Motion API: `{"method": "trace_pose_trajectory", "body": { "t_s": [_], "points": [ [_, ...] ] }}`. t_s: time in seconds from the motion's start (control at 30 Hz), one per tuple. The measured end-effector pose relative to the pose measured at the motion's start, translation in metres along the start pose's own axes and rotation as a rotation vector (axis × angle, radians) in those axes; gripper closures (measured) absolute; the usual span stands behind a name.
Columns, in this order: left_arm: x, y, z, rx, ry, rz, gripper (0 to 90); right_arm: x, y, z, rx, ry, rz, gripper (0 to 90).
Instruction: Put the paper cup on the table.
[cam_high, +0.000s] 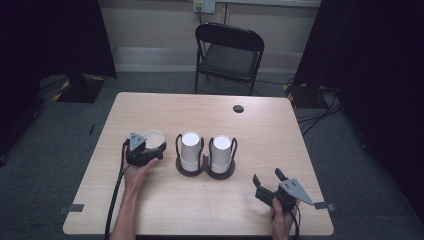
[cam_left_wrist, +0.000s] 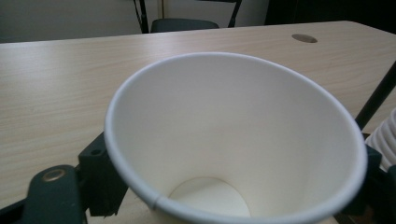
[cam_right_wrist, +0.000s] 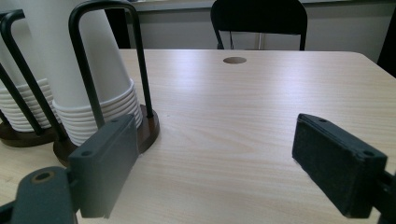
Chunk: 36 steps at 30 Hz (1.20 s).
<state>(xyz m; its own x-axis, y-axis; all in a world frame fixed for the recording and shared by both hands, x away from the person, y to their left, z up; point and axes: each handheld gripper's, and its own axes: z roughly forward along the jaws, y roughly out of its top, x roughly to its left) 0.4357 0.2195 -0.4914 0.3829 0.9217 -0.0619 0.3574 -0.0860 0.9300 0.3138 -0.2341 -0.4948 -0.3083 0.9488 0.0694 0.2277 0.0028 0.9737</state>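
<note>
The left gripper (cam_high: 146, 148) clasps a paper cup (cam_left_wrist: 233, 140) whose wall hides both jaw tips, while the right gripper (cam_high: 268, 181) stands wide, its wrist cut off below.

A light wooden table (cam_high: 165, 107) carries a dark cup holder (cam_high: 205, 170) with two white cup stacks (cam_high: 190, 150) in the middle; a round hole (cam_high: 238, 108) is far right.

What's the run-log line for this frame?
left tool: shut on paper cup, upright | right tool: open, empty | cup holder: two inverted stacks
</note>
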Motion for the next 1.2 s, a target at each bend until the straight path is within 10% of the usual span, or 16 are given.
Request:
{"method": "trace_pose_trajectory", "body": {
  "t_s": [0.4, 0.77, 0.97, 1.2],
  "points": [
    [-0.008, -0.001, -0.007, 0.042, 0.041, 0.031, 15.6, 0.000, 0.000, 0.000, -0.002, -0.008, 0.004, 13.9],
    [-0.011, -0.007, -0.027, -0.015, 0.076, 0.023, 15.5, 0.000, 0.000, 0.000, -0.005, -0.009, 0.005, 13.9],
    [-0.011, -0.018, -0.037, 0.033, 0.072, 0.025, 15.7, 0.000, -0.001, -0.001, -0.016, -0.011, 0.007, 14.0],
    [-0.016, -0.029, -0.061, -0.031, 0.027, -0.017, 15.6, 0.000, -0.001, -0.002, -0.019, -0.004, 0.003, 14.0]
  ]
}}
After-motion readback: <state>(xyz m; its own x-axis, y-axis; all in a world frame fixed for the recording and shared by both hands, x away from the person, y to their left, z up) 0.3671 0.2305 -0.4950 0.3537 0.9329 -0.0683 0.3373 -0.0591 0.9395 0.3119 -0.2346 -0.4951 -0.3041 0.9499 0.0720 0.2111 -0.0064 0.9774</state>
